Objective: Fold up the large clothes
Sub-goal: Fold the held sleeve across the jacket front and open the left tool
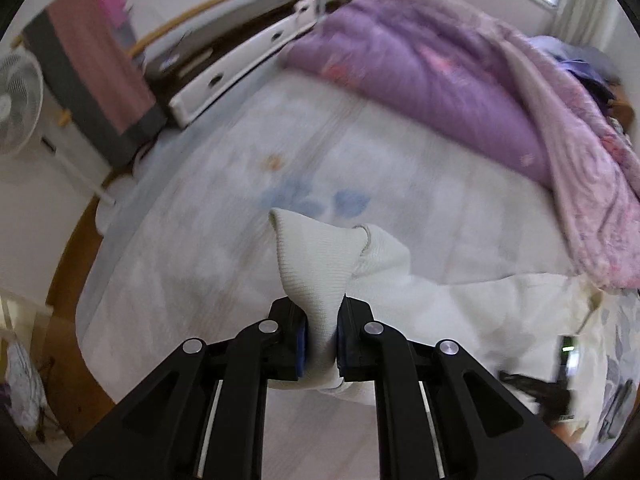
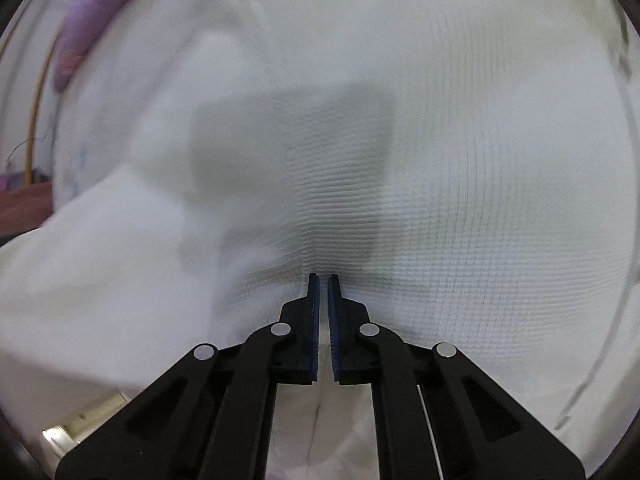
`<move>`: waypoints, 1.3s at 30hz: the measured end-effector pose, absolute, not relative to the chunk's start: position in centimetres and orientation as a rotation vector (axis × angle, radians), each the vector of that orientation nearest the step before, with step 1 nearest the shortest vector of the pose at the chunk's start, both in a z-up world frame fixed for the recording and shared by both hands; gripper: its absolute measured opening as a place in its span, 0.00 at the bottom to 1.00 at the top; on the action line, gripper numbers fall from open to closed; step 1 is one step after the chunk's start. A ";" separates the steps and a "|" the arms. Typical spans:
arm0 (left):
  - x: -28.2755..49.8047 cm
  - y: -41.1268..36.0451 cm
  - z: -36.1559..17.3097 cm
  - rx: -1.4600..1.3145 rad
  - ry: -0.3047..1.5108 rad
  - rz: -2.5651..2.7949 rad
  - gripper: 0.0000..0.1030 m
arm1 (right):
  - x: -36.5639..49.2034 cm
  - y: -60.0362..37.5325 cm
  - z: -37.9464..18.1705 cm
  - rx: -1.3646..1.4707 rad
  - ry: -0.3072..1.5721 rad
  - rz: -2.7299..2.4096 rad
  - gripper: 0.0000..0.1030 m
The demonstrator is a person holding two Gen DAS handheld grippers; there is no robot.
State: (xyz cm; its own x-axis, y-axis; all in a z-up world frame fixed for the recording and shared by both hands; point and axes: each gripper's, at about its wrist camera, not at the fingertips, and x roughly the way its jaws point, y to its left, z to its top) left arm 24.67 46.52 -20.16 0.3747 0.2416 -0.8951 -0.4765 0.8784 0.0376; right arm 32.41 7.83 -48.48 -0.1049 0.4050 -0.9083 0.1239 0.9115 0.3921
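My left gripper [image 1: 322, 304] is shut on a ribbed edge of the white knit garment [image 1: 316, 256], which stands up in a twisted bunch from between the blue pads. The rest of the garment trails off to the right over the bed. In the right wrist view the same white knit garment [image 2: 460, 160] fills nearly the whole picture, very close. My right gripper [image 2: 324, 278] has its pads nearly together, with the tips right at the fabric. I cannot see any cloth between the pads.
The bed sheet [image 1: 360, 152] is pale with a blue flower print. A purple quilt [image 1: 432, 72] is heaped at the far right. A white fan [image 1: 16, 104], a hanging pink and grey towel [image 1: 92, 60] and a white drawer unit [image 1: 240, 60] stand beside the bed.
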 end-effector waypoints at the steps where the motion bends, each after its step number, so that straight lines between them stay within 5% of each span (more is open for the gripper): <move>1: 25.0 45.5 -19.4 -0.239 1.081 0.451 0.11 | 32.5 7.4 -48.8 0.457 1.676 0.239 0.02; 7: 28.4 36.0 -15.2 -0.196 0.985 0.295 0.11 | 32.2 5.6 -49.8 0.641 1.676 0.250 0.01; 18: 31.1 17.1 -15.4 -0.078 1.000 0.035 0.11 | 31.1 4.4 -49.2 0.836 1.651 0.261 0.05; 28: 33.1 2.0 -21.8 0.059 1.120 -0.112 0.11 | 25.9 -13.4 -41.3 0.871 1.380 0.056 0.07; 39: 33.1 -13.3 -34.0 0.112 1.336 -0.307 0.15 | 16.7 -30.8 -40.8 0.967 1.318 -0.305 0.08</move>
State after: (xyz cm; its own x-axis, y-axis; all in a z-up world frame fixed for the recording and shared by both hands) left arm 33.10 -13.26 -33.96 0.1997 -0.1557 -0.9674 0.2828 0.9544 -0.0953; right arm 16.74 -30.76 -40.80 0.2777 0.3208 -0.9055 0.6858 0.5939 0.4207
